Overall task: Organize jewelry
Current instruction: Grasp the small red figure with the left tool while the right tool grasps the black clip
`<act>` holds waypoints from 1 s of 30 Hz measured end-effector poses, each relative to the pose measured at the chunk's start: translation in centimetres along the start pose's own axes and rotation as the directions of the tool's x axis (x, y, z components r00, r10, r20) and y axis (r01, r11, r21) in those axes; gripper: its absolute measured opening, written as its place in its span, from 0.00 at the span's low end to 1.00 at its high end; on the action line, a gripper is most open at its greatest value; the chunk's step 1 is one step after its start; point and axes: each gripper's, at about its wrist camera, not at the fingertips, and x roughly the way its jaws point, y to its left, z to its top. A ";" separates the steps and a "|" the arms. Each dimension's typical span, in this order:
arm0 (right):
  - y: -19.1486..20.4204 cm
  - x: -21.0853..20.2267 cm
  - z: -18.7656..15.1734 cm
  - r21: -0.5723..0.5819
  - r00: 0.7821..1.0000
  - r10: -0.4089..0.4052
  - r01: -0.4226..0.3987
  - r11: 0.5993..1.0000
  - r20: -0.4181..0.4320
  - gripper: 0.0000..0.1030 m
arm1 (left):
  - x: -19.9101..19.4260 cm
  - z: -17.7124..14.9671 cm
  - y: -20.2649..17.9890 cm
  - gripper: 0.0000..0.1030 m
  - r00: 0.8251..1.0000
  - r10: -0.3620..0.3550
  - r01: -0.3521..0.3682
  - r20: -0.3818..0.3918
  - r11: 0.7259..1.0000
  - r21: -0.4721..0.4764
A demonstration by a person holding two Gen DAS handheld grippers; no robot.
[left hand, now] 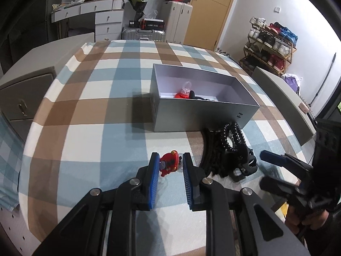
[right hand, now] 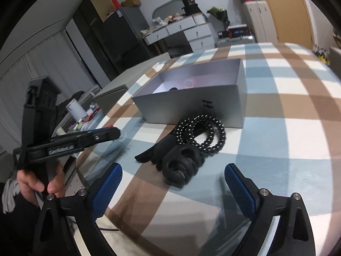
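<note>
Gripping a small red charm (left hand: 169, 163), the left gripper (left hand: 169, 162) has its blue pads narrowed on either side of it, low over the checked cloth (left hand: 96, 140). The charm is glossy red with dark markings. Just right of it lies a pile: black beads (left hand: 232, 135) coiled over a black clip (left hand: 245, 166), in front of the grey box (left hand: 204, 115), which holds another red piece (left hand: 182, 92). The right gripper (right hand: 173, 178) hangs wide, nothing between its pads, near the clip.
</note>
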 end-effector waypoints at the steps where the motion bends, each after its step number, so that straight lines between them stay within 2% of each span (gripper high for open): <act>1: -0.1 0.4 0.2 0.013 1.000 0.006 -0.006 1.000 -0.007 0.90 | 0.0 -0.1 0.1 0.16 1.000 0.002 -0.002 0.001 1.000 -0.001; 8: 0.3 1.9 0.6 0.019 0.999 -0.033 0.034 0.999 -0.037 0.85 | -0.5 -0.7 0.9 0.16 1.000 0.011 -0.011 0.014 1.000 -0.023; 14: 0.9 2.4 0.8 0.003 0.996 -0.077 0.077 0.997 -0.051 0.69 | -0.4 -0.9 1.0 0.16 1.000 0.010 -0.010 0.014 1.000 -0.030; 16: 0.7 2.4 0.8 0.020 0.995 -0.084 0.085 0.996 -0.051 0.61 | -0.4 -1.0 1.0 0.16 1.000 0.008 -0.008 0.016 0.999 -0.032; 17: 0.4 2.3 0.9 0.031 0.994 -0.091 0.093 0.995 -0.052 0.54 | -0.5 -1.0 1.0 0.16 1.000 0.009 -0.008 0.017 0.999 -0.031; 25: 0.4 1.4 0.5 0.031 0.997 -0.070 0.070 0.997 -0.016 0.53 | -0.9 -1.1 1.3 0.16 0.999 0.017 -0.016 0.031 0.999 -0.039; 30: 0.8 -0.1 0.6 0.021 0.998 -0.059 0.059 0.998 0.012 0.53 | -1.4 -0.7 1.4 0.16 0.997 0.026 -0.021 0.069 0.997 -0.070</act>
